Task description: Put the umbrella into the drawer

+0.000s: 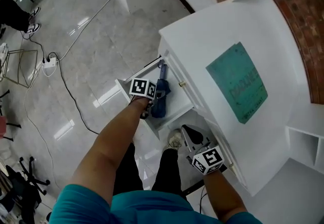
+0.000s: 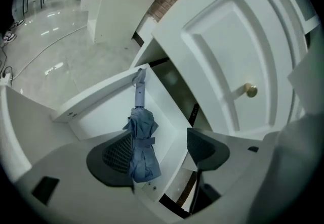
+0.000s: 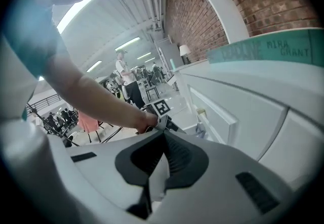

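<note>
A folded blue umbrella (image 1: 161,94) lies in the open white drawer (image 1: 123,88), its handle toward the drawer's far end. My left gripper (image 1: 147,106) hangs over the drawer, tilted down. In the left gripper view its jaws (image 2: 159,138) stand wide open; the umbrella (image 2: 141,143) shows below them beside the left pad (image 2: 117,155), with neither pad pressing on it. My right gripper (image 1: 187,131) is lower right, beside the cabinet front. Its pads (image 3: 172,154) are shut together on nothing.
The drawer belongs to a white cabinet (image 1: 202,41) with a teal sheet (image 1: 238,82) on top and a brass knob (image 2: 250,90) on the panel beside the drawer. Cables and a power strip (image 1: 49,62) lie on the glossy floor at left. My feet stand below the drawer.
</note>
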A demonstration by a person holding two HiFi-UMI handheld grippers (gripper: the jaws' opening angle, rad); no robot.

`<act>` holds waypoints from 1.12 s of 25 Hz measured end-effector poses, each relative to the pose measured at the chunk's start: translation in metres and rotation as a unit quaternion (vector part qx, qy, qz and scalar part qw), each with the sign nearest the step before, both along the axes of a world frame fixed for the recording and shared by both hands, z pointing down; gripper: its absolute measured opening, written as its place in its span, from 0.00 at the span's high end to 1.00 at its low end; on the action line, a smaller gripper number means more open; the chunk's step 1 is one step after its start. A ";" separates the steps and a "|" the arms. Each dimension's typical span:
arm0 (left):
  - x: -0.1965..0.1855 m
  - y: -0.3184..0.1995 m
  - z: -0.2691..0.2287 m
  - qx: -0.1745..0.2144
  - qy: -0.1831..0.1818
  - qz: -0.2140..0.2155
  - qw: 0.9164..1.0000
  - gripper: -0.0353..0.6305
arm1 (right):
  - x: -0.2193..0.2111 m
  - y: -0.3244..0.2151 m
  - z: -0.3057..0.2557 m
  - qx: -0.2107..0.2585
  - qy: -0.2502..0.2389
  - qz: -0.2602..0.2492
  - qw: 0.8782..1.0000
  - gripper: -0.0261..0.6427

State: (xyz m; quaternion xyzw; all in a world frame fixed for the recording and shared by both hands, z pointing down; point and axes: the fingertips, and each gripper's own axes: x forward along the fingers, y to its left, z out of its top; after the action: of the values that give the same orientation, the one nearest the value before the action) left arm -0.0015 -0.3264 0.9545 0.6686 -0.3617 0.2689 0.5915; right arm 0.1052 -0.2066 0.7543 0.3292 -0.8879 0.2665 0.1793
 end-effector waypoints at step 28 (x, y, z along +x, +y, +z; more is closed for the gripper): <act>-0.092 0.056 -0.390 0.323 0.105 0.025 0.940 0.53 | -0.010 -0.049 -0.228 0.060 0.018 -0.045 0.997 0.93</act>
State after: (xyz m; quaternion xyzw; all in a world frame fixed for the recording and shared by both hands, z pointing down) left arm -0.0939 -0.2707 0.5650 0.8570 -0.3479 0.0810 0.3716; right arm 0.0953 -0.2557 0.5260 0.3036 -0.9130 0.1986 0.1869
